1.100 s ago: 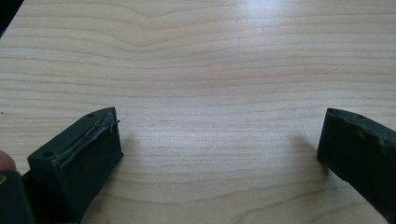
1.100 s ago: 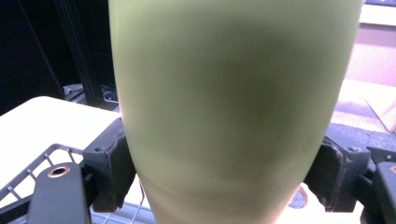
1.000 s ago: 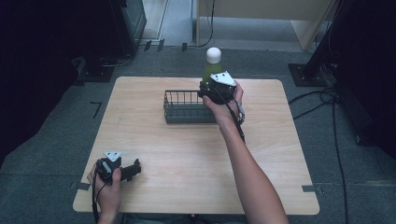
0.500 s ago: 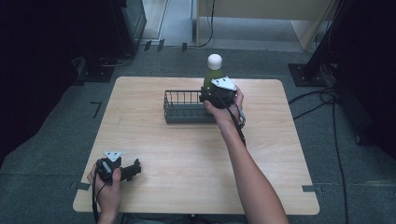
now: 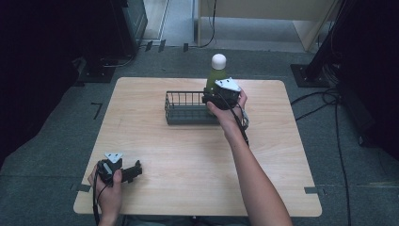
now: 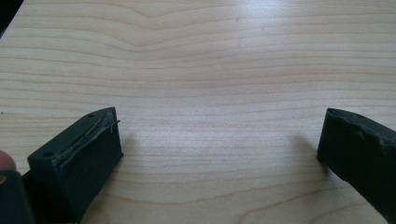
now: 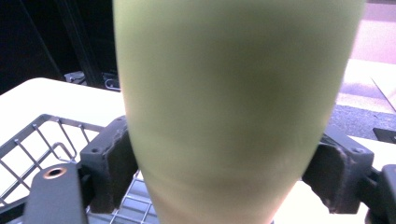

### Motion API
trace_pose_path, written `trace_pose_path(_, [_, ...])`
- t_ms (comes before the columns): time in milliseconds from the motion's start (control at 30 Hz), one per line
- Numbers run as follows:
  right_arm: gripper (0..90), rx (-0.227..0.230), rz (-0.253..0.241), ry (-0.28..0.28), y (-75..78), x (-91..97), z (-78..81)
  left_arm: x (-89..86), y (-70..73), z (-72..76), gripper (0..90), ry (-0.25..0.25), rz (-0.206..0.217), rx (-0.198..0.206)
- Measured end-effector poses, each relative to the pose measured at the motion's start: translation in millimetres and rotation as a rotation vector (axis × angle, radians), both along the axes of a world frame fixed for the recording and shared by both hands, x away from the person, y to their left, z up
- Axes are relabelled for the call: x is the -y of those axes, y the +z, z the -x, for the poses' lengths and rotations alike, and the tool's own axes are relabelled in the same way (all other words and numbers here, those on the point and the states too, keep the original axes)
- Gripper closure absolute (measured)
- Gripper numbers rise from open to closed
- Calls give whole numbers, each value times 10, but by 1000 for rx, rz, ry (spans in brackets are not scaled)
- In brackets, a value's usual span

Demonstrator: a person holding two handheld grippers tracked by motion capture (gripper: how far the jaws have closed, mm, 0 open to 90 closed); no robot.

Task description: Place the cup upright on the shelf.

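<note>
A pale green bottle (image 5: pixel 215 77) with a round white cap stands upright at the right end of a dark wire basket (image 5: pixel 186 115) near the table's far side. My right gripper (image 5: pixel 214 94) reaches over the basket's right end with the bottle (image 7: pixel 233 93) between its jaws. Those jaws have just been opening, and the pads sit close beside the bottle's sides. In the right gripper view the basket's mesh (image 7: pixel 42 140) lies below left. My left gripper (image 5: pixel 135 170) rests near the front left corner of the table, open (image 6: pixel 219 149), with bare wood between its jaws.
The wooden table (image 5: pixel 282 155) has free surface across its middle and right. Dark equipment stands and cables (image 5: pixel 324 101) lie on the floor around it. A pale cabinet stands beyond the far edge.
The right hand and the bottle have come down a little at the basket's right end. The left hand has stayed where it was.
</note>
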State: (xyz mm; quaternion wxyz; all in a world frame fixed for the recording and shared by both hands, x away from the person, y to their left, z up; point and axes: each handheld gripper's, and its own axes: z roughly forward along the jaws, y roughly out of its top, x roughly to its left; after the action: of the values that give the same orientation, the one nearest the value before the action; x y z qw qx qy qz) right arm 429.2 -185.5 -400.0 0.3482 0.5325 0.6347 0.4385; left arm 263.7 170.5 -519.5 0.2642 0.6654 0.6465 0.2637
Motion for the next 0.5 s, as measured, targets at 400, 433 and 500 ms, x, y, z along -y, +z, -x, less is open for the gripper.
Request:
trace_pose_path(400, [40,-32,-20,1,3,61,45,0,0,0,0,0,0,0])
trace_pose_path(433, [33,-33,-20,3,2,68,55,0,0,0,0,0,0,-1])
trace_pose_path(500, [28,-31,-21,10,1,90,80,0,0,0,0,0,0,0])
